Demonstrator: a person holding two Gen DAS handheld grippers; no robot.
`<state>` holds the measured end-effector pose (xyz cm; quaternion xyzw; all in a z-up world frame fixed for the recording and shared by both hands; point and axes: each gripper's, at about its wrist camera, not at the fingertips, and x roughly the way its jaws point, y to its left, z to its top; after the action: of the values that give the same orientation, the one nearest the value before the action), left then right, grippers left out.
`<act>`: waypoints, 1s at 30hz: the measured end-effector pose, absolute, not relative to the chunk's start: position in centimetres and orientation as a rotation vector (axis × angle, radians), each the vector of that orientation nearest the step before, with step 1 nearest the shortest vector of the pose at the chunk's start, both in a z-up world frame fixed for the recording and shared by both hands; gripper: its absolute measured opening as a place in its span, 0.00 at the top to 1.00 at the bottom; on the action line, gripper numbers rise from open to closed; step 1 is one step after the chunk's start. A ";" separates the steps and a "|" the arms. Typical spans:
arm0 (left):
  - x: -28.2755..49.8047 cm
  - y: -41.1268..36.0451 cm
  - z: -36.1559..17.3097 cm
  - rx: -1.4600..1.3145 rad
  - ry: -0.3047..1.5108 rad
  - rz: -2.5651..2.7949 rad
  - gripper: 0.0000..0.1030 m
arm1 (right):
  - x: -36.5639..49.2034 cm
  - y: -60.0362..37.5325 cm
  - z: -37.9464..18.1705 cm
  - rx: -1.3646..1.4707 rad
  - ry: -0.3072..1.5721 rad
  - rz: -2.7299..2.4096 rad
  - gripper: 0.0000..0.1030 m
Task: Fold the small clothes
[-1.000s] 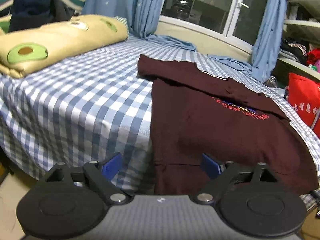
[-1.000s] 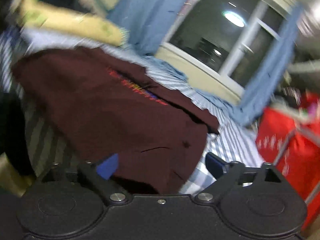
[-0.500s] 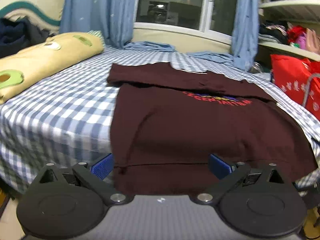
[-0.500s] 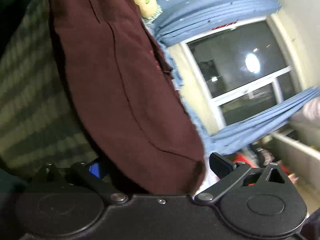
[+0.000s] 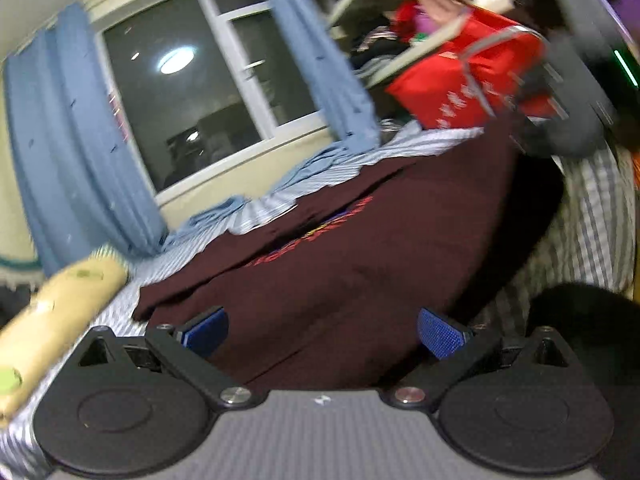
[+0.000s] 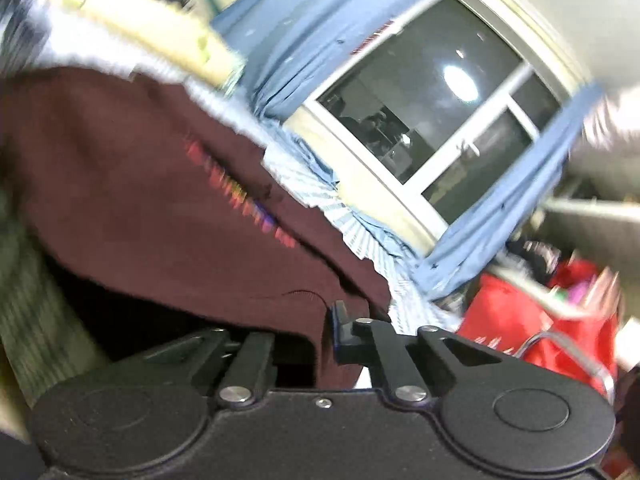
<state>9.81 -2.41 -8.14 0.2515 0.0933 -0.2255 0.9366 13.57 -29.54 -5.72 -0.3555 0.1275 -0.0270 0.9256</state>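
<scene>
A maroon T-shirt with red and yellow lettering lies spread on the blue checked bed. In the tilted left wrist view, my left gripper is open at the shirt's near edge. Cloth lies between its blue pads, and they do not press it. In the right wrist view the same T-shirt fills the left side, and my right gripper is shut on a fold of its hem. A dark blurred shape at the shirt's far corner in the left wrist view looks like the right gripper.
A yellow pillow with avocado prints lies at the head of the bed. Blue curtains frame a dark window. A red bag stands beside the bed under cluttered shelves, and the red bag also shows in the right wrist view.
The left gripper has slid sideways along the shirt's near edge and rolled, tilting its view. The right gripper's jaws, wide open before, have shut on the shirt's hem.
</scene>
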 end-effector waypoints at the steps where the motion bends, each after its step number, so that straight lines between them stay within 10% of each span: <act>1: 9.8 -3.0 -8.4 0.517 0.194 -0.467 0.00 | 13.9 -29.6 -4.5 -0.692 0.256 -0.047 0.96; 20: 11.1 -1.1 -10.3 0.552 0.322 -0.401 0.01 | 15.0 -30.7 2.1 -0.584 0.271 0.071 0.94; 26: 11.7 0.0 -11.1 0.571 0.391 -0.418 0.01 | 12.2 -30.9 -4.1 -0.831 0.396 0.097 0.70; 30: 12.2 0.6 -10.8 0.565 0.413 -0.413 0.01 | 10.8 -30.9 -9.4 -1.015 0.433 0.118 0.34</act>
<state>12.24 0.60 -10.83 0.2749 0.2009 -0.2007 0.9186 10.76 -30.92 -9.43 -0.4817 0.2054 0.0559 0.8501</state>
